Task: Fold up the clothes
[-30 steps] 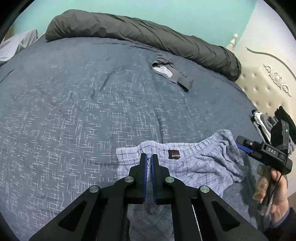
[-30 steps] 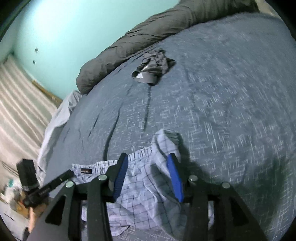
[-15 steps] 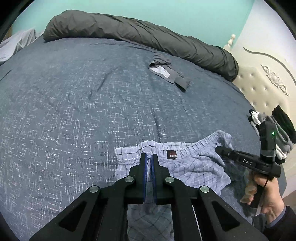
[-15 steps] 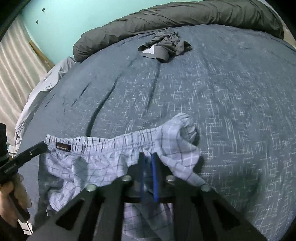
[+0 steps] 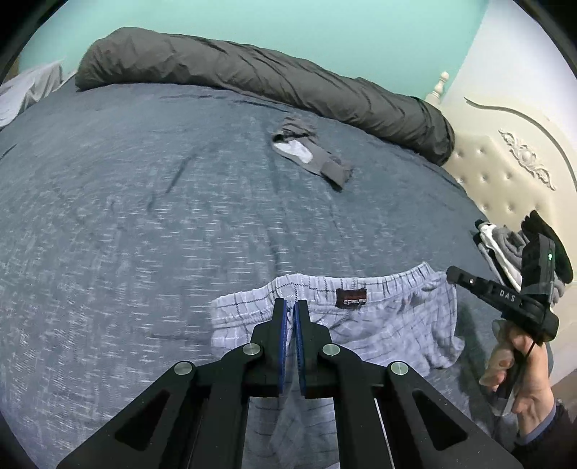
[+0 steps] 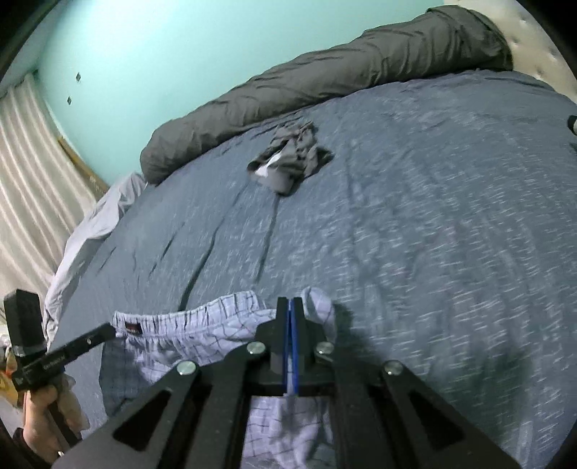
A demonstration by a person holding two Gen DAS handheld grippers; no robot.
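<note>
Both tongs (image 5: 289,306) (image 6: 290,305) clamped, plaid shorts (image 5: 389,317)

- boxer shorts (image 5: 382,324): pale lavender-blue with a thin dark windowpane check, plus a dark label in reddish-brown and white lettering
- bedspread (image 5: 144,216): slate blue, flecked with white dashes
- rolled duvet (image 5: 252,79): plain charcoal grey
- crumpled underwear (image 5: 310,155): dark grey, white patch showing
- wall (image 5: 288,29): mint turquoise
- headboard (image 5: 505,173): cream
- both grippers' pads (image 6: 290,324): blue on black
</note>
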